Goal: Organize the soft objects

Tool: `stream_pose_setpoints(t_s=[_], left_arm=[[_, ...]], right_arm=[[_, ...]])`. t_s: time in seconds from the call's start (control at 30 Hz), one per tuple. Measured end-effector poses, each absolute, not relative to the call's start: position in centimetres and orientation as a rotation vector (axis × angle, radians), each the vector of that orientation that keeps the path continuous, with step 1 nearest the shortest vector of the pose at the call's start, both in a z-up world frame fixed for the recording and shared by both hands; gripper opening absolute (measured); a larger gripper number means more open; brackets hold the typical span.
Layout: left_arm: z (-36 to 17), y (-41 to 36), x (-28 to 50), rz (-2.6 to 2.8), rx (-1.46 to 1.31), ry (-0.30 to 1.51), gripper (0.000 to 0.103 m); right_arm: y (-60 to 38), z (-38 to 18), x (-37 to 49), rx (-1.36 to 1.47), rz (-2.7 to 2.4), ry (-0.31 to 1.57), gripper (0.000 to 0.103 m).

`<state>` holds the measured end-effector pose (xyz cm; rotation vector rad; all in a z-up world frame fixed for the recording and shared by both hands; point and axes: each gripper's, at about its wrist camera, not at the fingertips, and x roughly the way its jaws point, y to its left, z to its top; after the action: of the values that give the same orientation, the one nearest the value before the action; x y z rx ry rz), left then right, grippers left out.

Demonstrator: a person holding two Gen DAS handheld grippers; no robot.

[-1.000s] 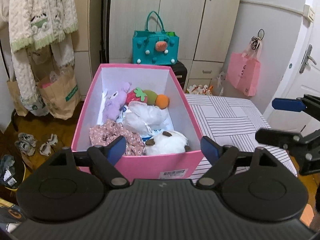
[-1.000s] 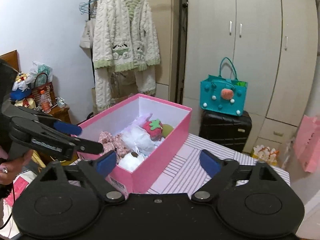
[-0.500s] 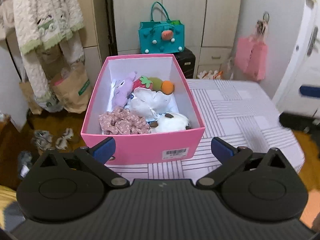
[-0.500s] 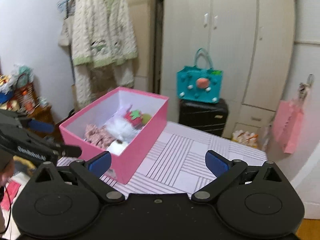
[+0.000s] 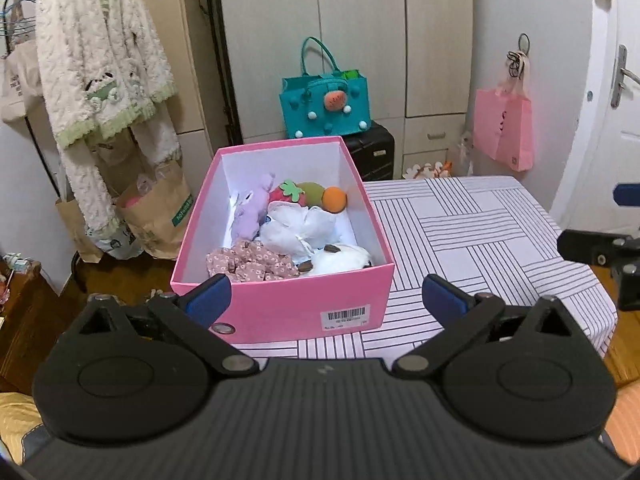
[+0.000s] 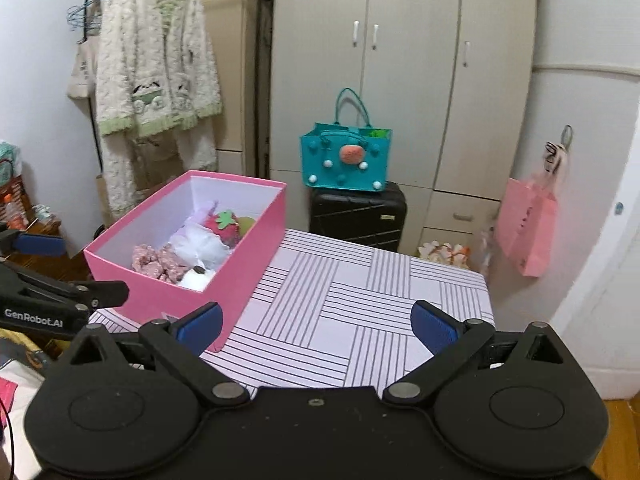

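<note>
Both my grippers are released and hold nothing: the left gripper (image 5: 326,296) has just spread its jaws wide, and the right gripper (image 6: 316,326) hangs over the striped worktop (image 6: 360,300). The soft toys (image 5: 296,228) all sit inside the pink box (image 5: 280,308), near the worktop's left edge. I judge a careless nudge could push it off that edge.
</note>
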<state>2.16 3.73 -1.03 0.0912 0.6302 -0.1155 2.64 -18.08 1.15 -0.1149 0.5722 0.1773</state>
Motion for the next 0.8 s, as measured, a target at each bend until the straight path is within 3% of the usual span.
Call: stream_pose_setpoints(t_s=[0.8], left_arm=[[-3.0, 2.2, 1.6, -0.038, 0.074, 0.585, 0.103]], right_arm=[[-18.5, -0.1, -0.1, -0.103, -0.004, 0.511, 0.102]])
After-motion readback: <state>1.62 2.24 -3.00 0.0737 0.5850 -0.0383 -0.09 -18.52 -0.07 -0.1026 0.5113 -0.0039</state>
